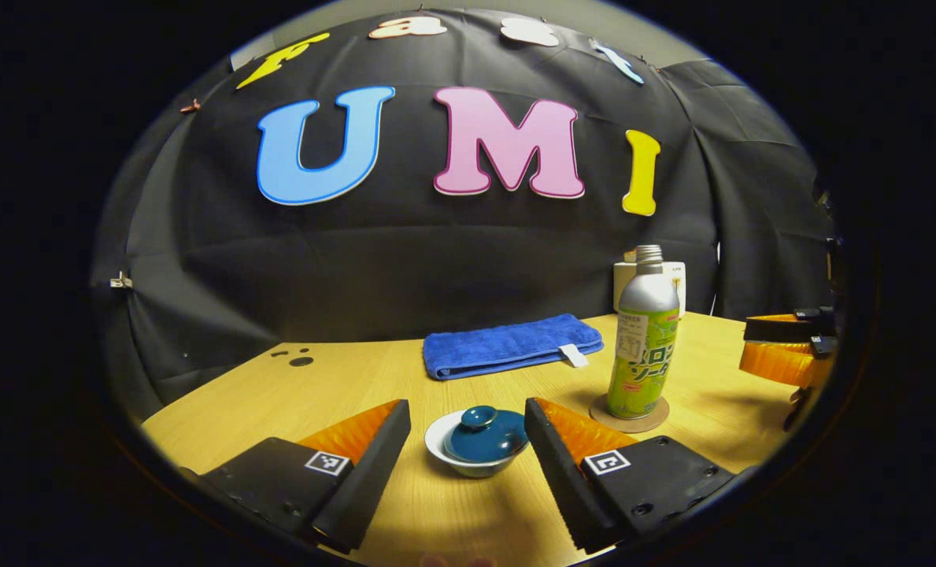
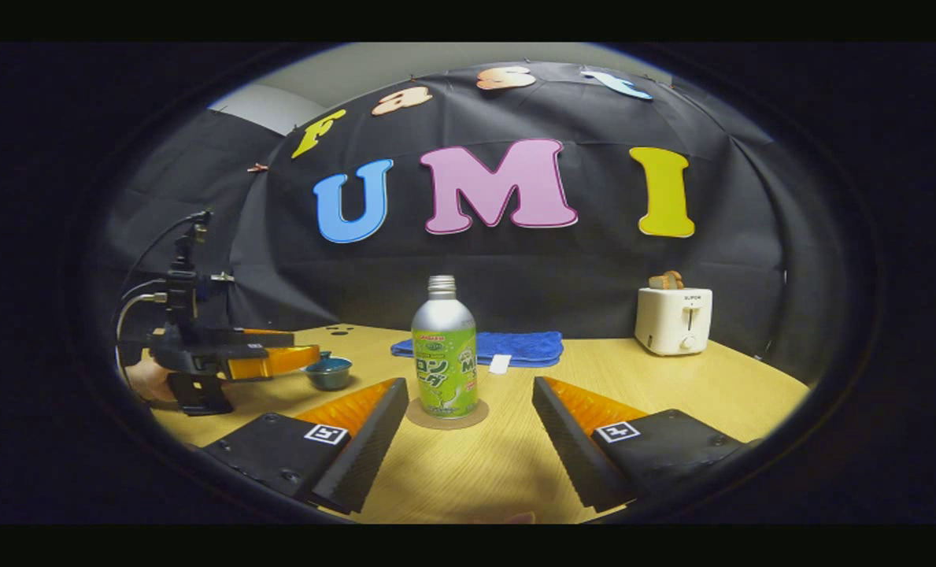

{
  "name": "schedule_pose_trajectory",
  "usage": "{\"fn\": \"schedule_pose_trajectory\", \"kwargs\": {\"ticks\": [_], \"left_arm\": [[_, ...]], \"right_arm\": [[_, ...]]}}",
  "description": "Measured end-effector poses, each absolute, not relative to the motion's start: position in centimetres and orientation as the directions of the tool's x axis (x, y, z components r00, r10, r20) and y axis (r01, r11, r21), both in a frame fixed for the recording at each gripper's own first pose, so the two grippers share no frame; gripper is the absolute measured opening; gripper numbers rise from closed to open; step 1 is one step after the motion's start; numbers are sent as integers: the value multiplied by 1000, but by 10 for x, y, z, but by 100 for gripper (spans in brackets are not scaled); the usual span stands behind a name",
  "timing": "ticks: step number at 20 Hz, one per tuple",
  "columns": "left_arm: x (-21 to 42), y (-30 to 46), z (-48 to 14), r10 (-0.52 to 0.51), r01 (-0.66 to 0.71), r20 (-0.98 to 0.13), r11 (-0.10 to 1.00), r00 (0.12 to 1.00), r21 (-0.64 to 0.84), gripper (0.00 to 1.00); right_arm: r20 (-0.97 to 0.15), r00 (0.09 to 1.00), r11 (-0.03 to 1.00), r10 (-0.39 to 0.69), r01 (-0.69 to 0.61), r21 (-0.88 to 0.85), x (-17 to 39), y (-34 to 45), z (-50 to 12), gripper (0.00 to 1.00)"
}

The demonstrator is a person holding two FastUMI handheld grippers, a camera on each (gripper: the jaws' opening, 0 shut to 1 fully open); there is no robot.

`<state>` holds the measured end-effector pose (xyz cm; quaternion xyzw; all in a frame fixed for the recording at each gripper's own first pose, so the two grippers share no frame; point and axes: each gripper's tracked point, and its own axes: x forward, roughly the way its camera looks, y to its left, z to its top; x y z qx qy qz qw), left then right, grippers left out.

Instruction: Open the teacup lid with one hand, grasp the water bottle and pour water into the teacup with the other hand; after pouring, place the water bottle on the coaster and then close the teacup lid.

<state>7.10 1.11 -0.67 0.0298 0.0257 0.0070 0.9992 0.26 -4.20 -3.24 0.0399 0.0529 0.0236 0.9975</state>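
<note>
One teacup sits on the wooden surface with its blue lid on. It is right between the fingers of the left tongs, which are wide open and hold nothing. Just to its right the bottle stands upright on a round coaster. The right tongs are wide open too, with the bottle ahead between their fingers, not touched. A blue towel lies behind, and a white toaster stands near the wall.

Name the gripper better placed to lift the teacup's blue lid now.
Left. The left gripper is open with the blue ceramic lid between its fingers; the right gripper faces the green-labelled metal bottle instead.
</note>
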Motion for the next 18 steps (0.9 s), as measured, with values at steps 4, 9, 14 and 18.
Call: {"fn": "schedule_pose_trajectory", "kwargs": {"ticks": [4,9,14,18], "left_arm": [[44,8,-2,22,-22,-10,1000,1000,8,94],[28,5,-1,32,-32,6,999,999,4,94],[26,4,-2,29,-29,5,1000,1000,2,94],[24,6,-2,49,-49,3,999,999,2,94]], "right_arm": [[-104,993,996,51,-43,82,3,-42,-32,98],[-104,994,996,40,-32,80,3,-44,-33,98],[-104,994,997,35,-27,79,2,-45,-33,98],[-105,994,997,34,-26,79,2,-45,-33,98]]}}
